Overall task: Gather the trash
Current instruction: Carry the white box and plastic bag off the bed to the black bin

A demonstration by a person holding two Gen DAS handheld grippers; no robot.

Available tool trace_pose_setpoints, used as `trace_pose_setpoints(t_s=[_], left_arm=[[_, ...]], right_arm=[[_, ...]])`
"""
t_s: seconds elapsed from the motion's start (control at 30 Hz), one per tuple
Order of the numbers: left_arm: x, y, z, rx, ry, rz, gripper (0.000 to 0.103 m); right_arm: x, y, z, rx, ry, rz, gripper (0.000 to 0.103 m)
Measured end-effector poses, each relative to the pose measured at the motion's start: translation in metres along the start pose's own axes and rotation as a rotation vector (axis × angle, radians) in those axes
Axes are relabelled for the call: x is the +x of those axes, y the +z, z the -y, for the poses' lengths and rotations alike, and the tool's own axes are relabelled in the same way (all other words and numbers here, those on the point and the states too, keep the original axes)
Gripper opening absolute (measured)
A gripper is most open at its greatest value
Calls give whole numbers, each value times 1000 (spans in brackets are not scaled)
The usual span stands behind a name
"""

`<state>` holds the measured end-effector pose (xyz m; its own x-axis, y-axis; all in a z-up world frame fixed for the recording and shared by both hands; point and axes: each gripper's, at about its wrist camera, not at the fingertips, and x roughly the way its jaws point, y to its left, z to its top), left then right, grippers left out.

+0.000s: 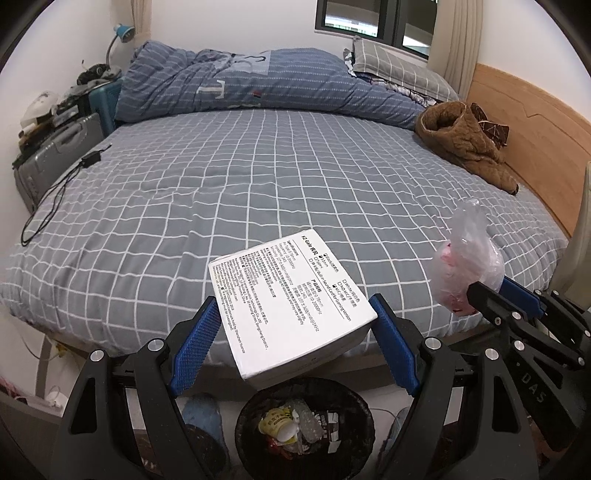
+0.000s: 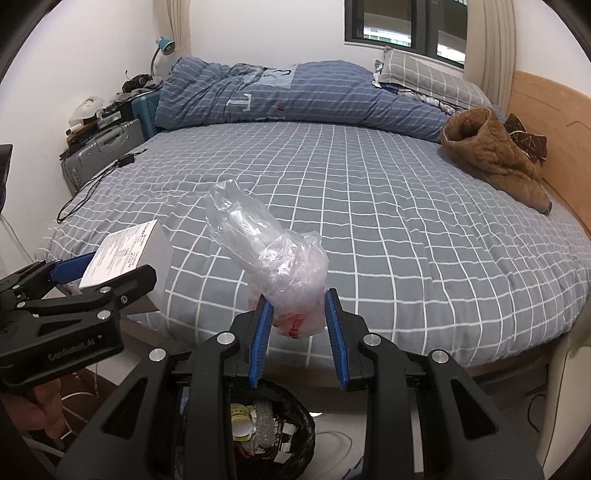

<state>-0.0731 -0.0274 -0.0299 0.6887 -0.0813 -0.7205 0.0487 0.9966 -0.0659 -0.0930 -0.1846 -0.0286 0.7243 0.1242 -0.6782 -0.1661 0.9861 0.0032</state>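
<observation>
Left wrist view: my left gripper [image 1: 295,314] is clamping the white box [image 1: 291,295] over the bin [image 1: 354,402].
Right wrist view: my right gripper [image 2: 299,314] is pinching the plastic bag [image 2: 273,254].

Walls: plain white, upper left of the frame
Window [image 1: 373,22]: dark-framed, top centre, cream curtains [image 1: 448,40] beside it
Bed [image 1: 258,177]: grey checked sheet, fills the middle
Headboard [image 1: 524,122]: light wood, right edge
Duvet [image 1: 258,81]: blue, bunched at the far side
Suitcase [image 1: 55,155]: grey, left edge
Lamp [image 1: 122,33]: blue, upper left

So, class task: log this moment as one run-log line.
left hand-held gripper: grips white box | right hand-held gripper: grips plastic bag | trash bin: below both
</observation>
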Motion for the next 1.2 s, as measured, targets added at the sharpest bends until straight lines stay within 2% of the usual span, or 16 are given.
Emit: trace_pose_setpoints(t_s=[0.37,0.73,0.97,1.2], left_arm=[[-35,-28,2,-6,4,-11,80],[-44,-63,-10,-27,13,-61,79],[-31,-83,-18,-36,14,-91,79],[18,-109,-23,-41,-9,-167,79]], right_arm=[[-34,-19,-7,17,8,-9,28],[-38,-51,-18,14,11,-73,28],[-20,-71,-19,22,8,-111,28],[22,-99,-14,26,15,-187,28]])
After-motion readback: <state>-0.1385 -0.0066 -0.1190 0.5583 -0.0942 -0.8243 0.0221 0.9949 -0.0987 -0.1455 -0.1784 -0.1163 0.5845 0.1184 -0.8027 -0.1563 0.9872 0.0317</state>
